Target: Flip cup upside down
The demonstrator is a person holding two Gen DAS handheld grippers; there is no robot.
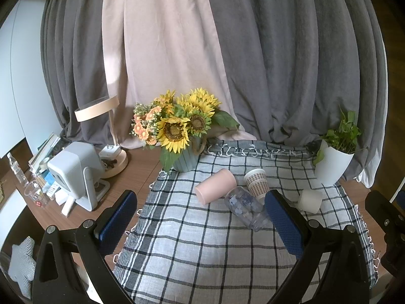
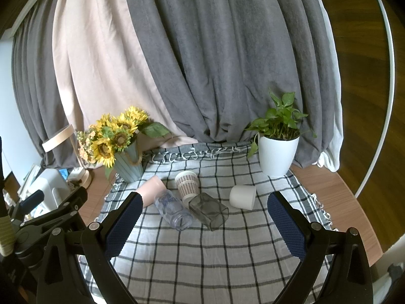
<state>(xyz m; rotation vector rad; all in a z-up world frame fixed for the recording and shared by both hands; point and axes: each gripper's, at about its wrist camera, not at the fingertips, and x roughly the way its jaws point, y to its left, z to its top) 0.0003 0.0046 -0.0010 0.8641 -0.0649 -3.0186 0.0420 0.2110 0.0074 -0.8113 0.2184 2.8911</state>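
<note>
Several cups lie on their sides on a checked cloth (image 2: 202,258): a pink cup (image 2: 152,187), a clear printed cup (image 2: 174,211), a checked paper cup (image 2: 187,186), a smoky grey square cup (image 2: 210,210) and a white cup (image 2: 243,195). In the left wrist view the pink cup (image 1: 215,185), clear cup (image 1: 246,206), checked cup (image 1: 257,181) and white cup (image 1: 310,200) show; the grey cup is hidden behind a finger. My left gripper (image 1: 201,217) is open and empty, short of the cups. My right gripper (image 2: 202,223) is open and empty, just short of the clear and grey cups.
A sunflower vase (image 2: 127,167) stands at the cloth's back left and a white plant pot (image 2: 277,155) at the back right. A lamp (image 1: 111,136), a white device (image 1: 78,172) and clutter fill the wooden table's left side. Curtains hang behind.
</note>
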